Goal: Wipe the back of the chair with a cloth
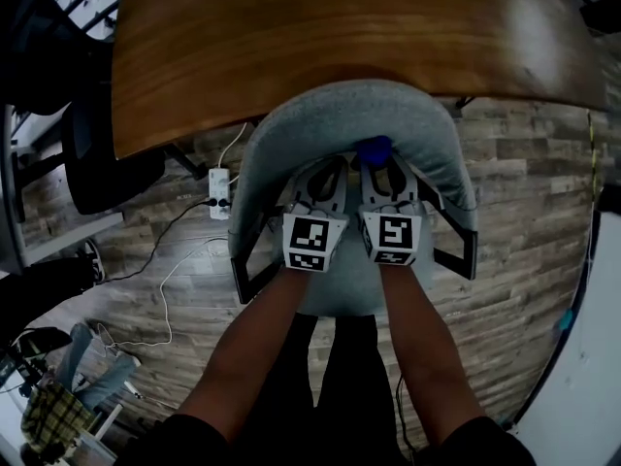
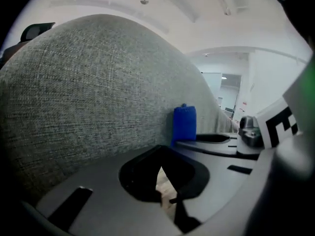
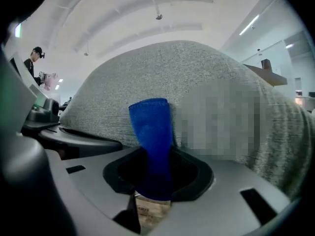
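Observation:
The grey fabric chair back (image 1: 291, 134) curves in front of me, seen from above. Both grippers sit side by side against its inner face. My right gripper (image 1: 386, 175) is shut on a blue cloth (image 1: 375, 149), which sticks up from its jaws (image 3: 152, 136) and presses on the fabric (image 3: 187, 77). My left gripper (image 1: 325, 178) is just to the left, jaws together with nothing between them (image 2: 162, 173). From the left gripper view the cloth (image 2: 184, 123) stands upright against the chair back (image 2: 98, 92).
A brown wooden table (image 1: 340, 27) stands right behind the chair. A white power strip (image 1: 220, 190) with trailing cables lies on the plank floor at left. A black office chair (image 1: 97, 163) is further left. A plaid bag (image 1: 53, 416) sits at bottom left.

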A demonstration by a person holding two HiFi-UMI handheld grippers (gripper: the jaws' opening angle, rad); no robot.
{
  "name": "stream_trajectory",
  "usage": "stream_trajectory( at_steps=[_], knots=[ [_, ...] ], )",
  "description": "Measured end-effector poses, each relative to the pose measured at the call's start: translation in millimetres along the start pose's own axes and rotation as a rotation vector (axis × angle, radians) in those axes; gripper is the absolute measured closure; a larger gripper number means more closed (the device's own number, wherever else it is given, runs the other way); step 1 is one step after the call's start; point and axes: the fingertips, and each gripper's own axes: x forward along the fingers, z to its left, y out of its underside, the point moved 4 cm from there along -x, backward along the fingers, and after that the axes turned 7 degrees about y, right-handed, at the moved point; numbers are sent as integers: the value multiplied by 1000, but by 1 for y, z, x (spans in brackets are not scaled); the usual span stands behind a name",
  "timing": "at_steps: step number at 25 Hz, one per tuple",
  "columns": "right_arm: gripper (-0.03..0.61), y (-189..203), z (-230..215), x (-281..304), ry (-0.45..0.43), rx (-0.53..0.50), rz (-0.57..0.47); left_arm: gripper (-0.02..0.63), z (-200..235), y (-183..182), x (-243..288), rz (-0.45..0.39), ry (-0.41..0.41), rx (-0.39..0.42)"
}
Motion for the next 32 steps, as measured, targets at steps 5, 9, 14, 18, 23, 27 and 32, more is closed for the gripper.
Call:
stream_trajectory(
  at_steps=[5,9,14,18,23,27,32],
  knots=[
    [445,1,-20,-7,47,22,-5,611,-15,-7,15,9,34,29],
    [445,7,-35,-16,88,24,4,611,-27,-6,20,16,53,39],
    [445,13,-56,-29,156,37,24,611,-46,-6,27,16,86,39],
    [445,16,-67,-38,207,50,35,611,-58,-4,30,31,108,46],
    [445,24,-82,-56,298,76,58,611,-70,-5,31,39,132,51],
    [445,30,-94,-68,343,122,68,611,-77,-11,29,22,152,42],
    [445,35,-98,-84,367,145,92,612,-86,-16,20,20,178,45]
  ],
)
